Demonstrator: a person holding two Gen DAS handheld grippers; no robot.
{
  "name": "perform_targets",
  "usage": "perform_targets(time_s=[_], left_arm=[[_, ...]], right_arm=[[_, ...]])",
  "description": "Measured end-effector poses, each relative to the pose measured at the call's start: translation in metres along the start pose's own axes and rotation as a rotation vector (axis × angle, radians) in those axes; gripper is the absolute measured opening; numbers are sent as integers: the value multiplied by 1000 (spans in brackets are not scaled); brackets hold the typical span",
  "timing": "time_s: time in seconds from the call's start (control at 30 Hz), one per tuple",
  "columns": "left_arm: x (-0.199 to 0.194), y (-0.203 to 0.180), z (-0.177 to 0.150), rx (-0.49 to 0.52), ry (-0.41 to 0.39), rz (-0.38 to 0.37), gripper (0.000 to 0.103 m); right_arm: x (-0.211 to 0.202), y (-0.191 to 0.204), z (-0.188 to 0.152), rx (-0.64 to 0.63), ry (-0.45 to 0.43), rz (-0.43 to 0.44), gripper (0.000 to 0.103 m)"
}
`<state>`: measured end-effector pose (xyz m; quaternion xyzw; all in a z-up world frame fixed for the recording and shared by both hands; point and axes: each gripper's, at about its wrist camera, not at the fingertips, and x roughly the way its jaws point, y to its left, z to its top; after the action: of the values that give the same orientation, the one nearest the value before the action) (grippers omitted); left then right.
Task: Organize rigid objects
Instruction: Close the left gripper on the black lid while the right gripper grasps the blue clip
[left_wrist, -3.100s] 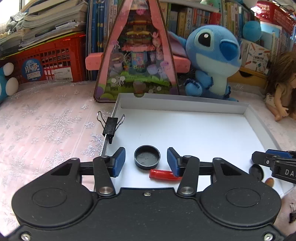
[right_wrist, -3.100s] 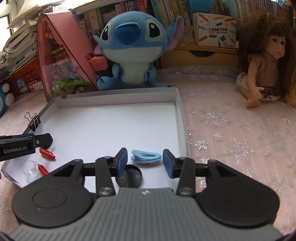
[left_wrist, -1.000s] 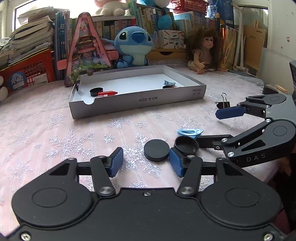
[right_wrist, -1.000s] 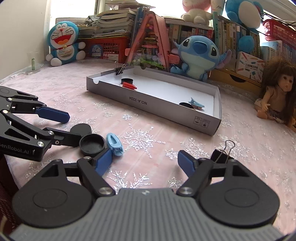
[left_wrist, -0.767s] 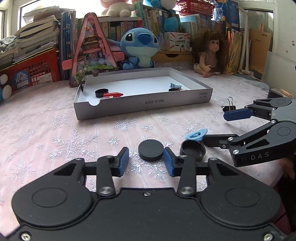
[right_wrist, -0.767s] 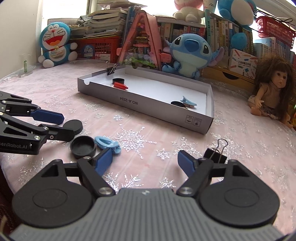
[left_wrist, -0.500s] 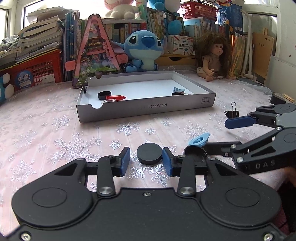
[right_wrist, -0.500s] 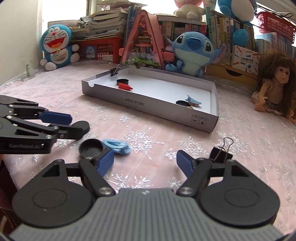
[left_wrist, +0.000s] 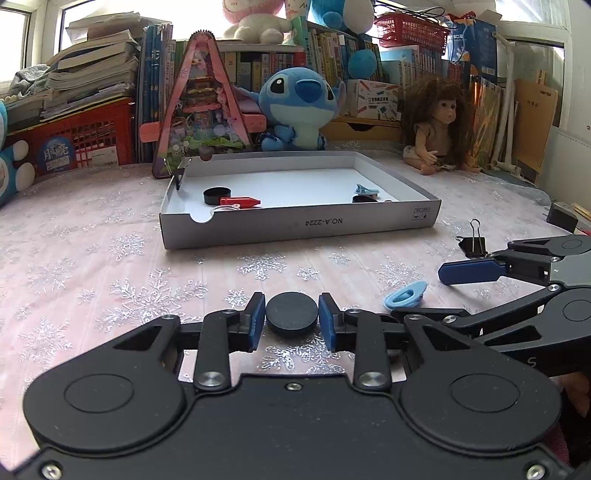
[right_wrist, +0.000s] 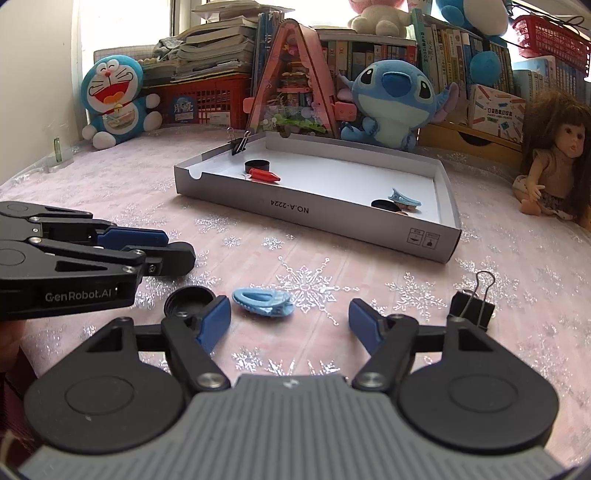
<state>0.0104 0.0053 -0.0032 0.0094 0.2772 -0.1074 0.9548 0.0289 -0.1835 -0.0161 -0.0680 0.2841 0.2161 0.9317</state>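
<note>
A flat black round cap (left_wrist: 291, 318) lies on the pink snowflake cloth, and my left gripper (left_wrist: 291, 314) is shut on it, one blue pad against each side. My right gripper (right_wrist: 288, 315) stands wide with its jaws closing. A light blue hair clip (right_wrist: 262, 301) lies just ahead of its tips, untouched by the pads. An open black cap (right_wrist: 188, 299) rests against the right gripper's left finger (right_wrist: 216, 317). A black binder clip (right_wrist: 472, 306) sits outside its right finger. Farther back, the white box (left_wrist: 295, 225) holds another black cap (left_wrist: 217, 194), a red piece (left_wrist: 240, 201) and a blue clip (left_wrist: 366, 190).
A binder clip (left_wrist: 179, 177) is clamped on the box's left wall. Behind the box stand a pink triangular toy house (left_wrist: 207, 110), a blue plush (left_wrist: 299, 107), a doll (left_wrist: 439, 125), a red crate (left_wrist: 81, 140) and shelves of books. The two grippers sit close together.
Both grippers have left the box for the cloth in front of it. In the last second the left jaws closed onto the black cap; the right jaws narrowed slightly around the blue clip.
</note>
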Motion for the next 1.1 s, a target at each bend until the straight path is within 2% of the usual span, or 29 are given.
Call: perform_targets(time_s=[0.07, 0.3, 0.37, 0.43, 0.47, 0.53, 0.77, 0.83, 0.87, 0.93, 0.97, 1.1], left_arm=[[0, 2, 0, -5, -1, 9, 29], [0, 7, 1, -25, -2, 31, 29], [-1, 7, 1, -26, -2, 32, 29], [0, 7, 1, -26, -1, 31, 29], [0, 7, 1, -25, -1, 32, 29], [0, 7, 1, -26, 0, 32, 29], [-1, 7, 1, -24, 0, 34, 29], [-1, 7, 1, -27, 3, 35, 29], [-1, 8, 1, -28, 4, 36, 29], [0, 8, 0, -31, 6, 38, 29], [0, 8, 0, -32, 7, 37, 29], [0, 8, 0, -30, 7, 37, 29]], right_arm=[[-1, 1, 1, 12, -15, -18, 73], [-9, 4, 2, 45, -50, -41, 69], [-10, 6, 3, 45, -41, -29, 47], [-11, 7, 3, 50, -22, -5, 29], [-12, 7, 3, 56, -12, 9, 28], [-10, 6, 2, 48, 0, 13, 27], [-4, -4, 2, 66, 4, -61, 27], [-4, -7, 3, 71, 3, -50, 28], [-5, -8, 3, 72, -1, -36, 35], [-6, -7, 3, 61, -6, -14, 37], [-7, -6, 3, 50, -11, -5, 46], [-7, 1, 5, 4, -21, -2, 52]])
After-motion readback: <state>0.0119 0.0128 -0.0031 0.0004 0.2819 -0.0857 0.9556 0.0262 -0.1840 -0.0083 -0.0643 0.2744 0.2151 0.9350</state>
